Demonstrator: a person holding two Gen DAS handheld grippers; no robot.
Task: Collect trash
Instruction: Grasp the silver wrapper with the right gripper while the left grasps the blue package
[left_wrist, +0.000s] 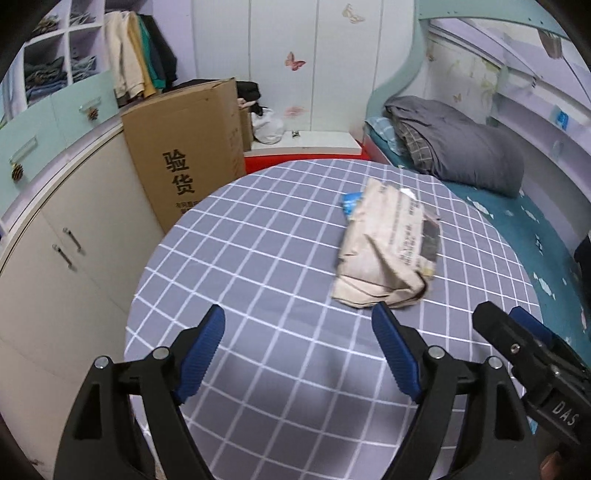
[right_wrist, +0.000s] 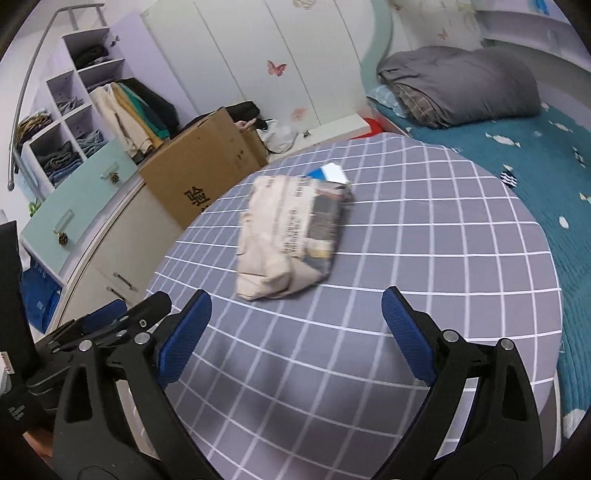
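The crumpled newspaper (left_wrist: 388, 251) lies on the bench (left_wrist: 258, 258). A cardboard box (left_wrist: 184, 147) stands beyond the bench's left edge. The bed (left_wrist: 517, 229) lies to its right.

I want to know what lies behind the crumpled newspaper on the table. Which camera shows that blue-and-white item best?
The right wrist view: the blue-and-white packet shows sharply, peeking out beyond the crumpled newspaper. In the left wrist view only a blurred blue sliver shows at the newspaper's far left edge.
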